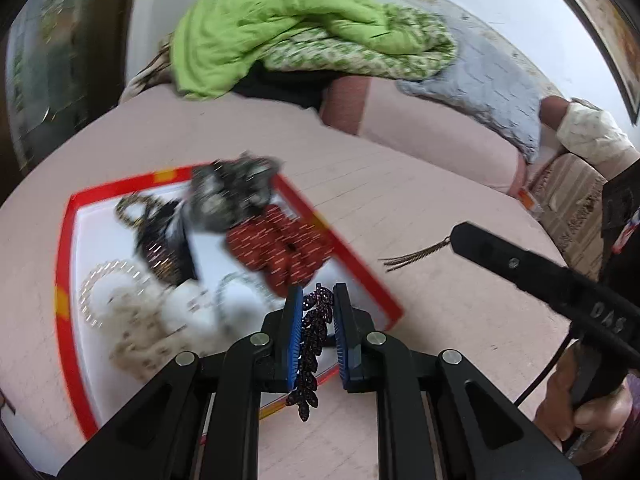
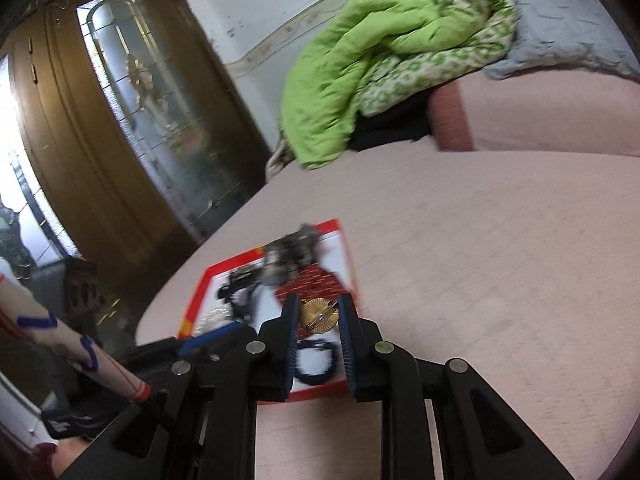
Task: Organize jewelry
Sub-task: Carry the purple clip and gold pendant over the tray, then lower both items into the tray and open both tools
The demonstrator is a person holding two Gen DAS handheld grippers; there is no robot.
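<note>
Two grippers: both over a pink bedspread (image 1: 420, 208), each clenched on a piece of jewelry.
Left gripper (image 1: 316, 336): blue pads pinch a dark beaded strand (image 1: 314, 344) — it hangs down between the fingers, above the near edge of the tray.
Right gripper (image 2: 319, 316): grasps a gold round fan-shaped piece (image 2: 319, 315) between its pads; seen from the left wrist, thin gold tassels (image 1: 412, 258) trail from its fingertips, likely the same piece.
Tray (image 1: 64, 264): white with a red rim, flat on the bedspread, just beside both grippers.
Tray contents: red scrunchie (image 1: 280, 254), grey patterned scrunchie (image 1: 232, 192), clear bead bracelet (image 1: 100, 292), dark ring (image 2: 316, 362) — all blurred, details unclear.
Background: green quilt (image 1: 280, 20) heaped at the far end of the bed; wooden door (image 2: 132, 120) with glass panel.
Person: one hand (image 1: 580, 408) on the right gripper's handle.
</note>
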